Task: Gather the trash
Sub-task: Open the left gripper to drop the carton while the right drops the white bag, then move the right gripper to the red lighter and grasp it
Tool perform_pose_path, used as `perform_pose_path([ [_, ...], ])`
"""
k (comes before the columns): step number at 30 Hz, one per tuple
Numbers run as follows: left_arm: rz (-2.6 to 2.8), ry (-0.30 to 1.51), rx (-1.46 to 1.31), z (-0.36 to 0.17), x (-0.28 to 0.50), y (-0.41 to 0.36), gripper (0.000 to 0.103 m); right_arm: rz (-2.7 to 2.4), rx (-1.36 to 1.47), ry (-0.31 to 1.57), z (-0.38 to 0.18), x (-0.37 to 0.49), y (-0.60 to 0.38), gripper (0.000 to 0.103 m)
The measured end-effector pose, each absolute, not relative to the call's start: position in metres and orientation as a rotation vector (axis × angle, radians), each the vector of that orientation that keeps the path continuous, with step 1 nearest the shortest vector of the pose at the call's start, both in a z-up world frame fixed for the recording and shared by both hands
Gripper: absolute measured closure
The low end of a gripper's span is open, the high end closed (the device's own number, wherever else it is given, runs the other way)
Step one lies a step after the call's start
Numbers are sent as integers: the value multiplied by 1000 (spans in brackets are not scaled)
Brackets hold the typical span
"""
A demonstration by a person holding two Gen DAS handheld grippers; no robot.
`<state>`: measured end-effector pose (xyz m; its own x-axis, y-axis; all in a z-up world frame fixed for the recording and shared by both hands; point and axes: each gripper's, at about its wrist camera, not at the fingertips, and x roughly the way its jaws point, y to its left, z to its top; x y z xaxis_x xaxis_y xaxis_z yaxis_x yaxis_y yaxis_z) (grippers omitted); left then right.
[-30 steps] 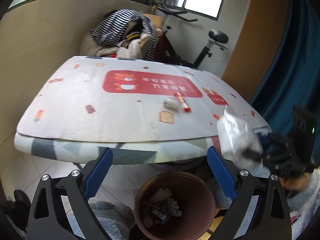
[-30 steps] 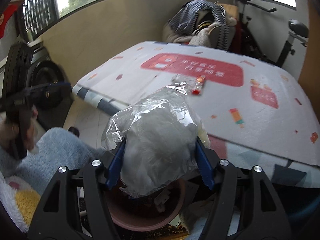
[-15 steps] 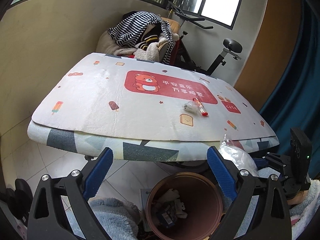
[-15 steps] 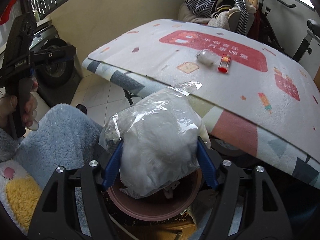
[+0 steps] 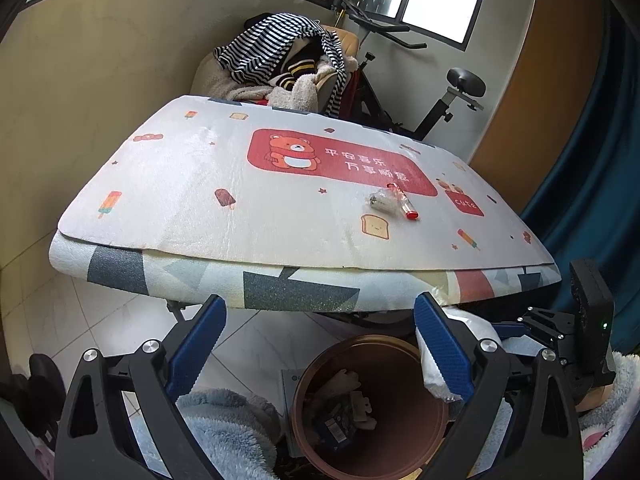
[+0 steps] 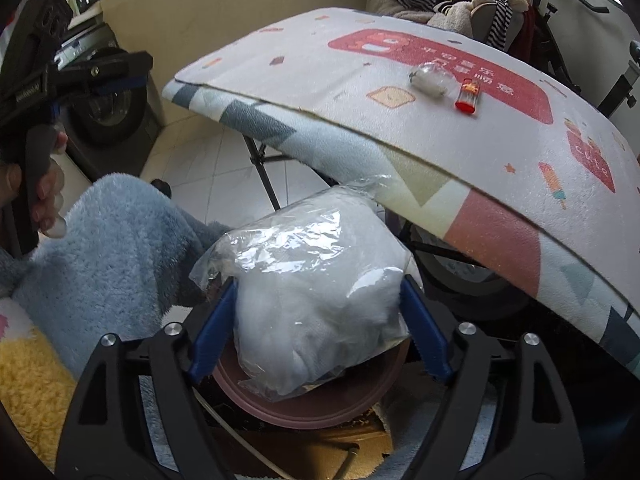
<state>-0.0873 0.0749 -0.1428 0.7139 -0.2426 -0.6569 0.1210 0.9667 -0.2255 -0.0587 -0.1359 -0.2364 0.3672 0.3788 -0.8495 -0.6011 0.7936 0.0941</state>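
Plainly, the only clear writing sits on the table mat (image 5: pixel 192 184): a red panel with a cartoon bear and white Chinese characters too distorted to read surely, plus a small red patch reading "cute" near the right edge. The handle of the left gripper, seen in the right wrist view, carries white lettering too small to make out.

The left wrist view looks down into the brown bin (image 5: pixel 372 408) under the table's near edge and shows wrappers and scraps already lying inside it; the right wrist view hides that interior behind the clear plastic bag (image 6: pixel 316 292), stuffed with white material. The right wrist view alone shows a hand (image 6: pixel 44 196) wrapped around the left gripper's handle, above a fluffy blue sleeve (image 6: pixel 116 248).

The right gripper (image 6: pixel 318 320) has its blue pads pressed against both sides of the bag, holding it just over the bin's rim. The left gripper (image 5: pixel 320 344) hangs above the bin with its jaws wide apart and nothing between them.

On the mat, a small crumpled wrapper (image 5: pixel 380 201) and a red lighter (image 5: pixel 404 206) lie just beside each other.
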Motion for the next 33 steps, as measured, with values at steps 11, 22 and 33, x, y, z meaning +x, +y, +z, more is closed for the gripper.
perform_pose_path([
  [11, -213, 763, -170, -148, -85, 74, 10, 585, -232, 1004, -239, -52, -145, 12],
  [22, -239, 785, -152, -155, -76, 64, 10, 485, -170, 983, -228, -24, -171, 11],
  [33, -271, 797, -106, -159, -48, 46, 10, 457, -140, 953, -218, 12, -198, 12],
])
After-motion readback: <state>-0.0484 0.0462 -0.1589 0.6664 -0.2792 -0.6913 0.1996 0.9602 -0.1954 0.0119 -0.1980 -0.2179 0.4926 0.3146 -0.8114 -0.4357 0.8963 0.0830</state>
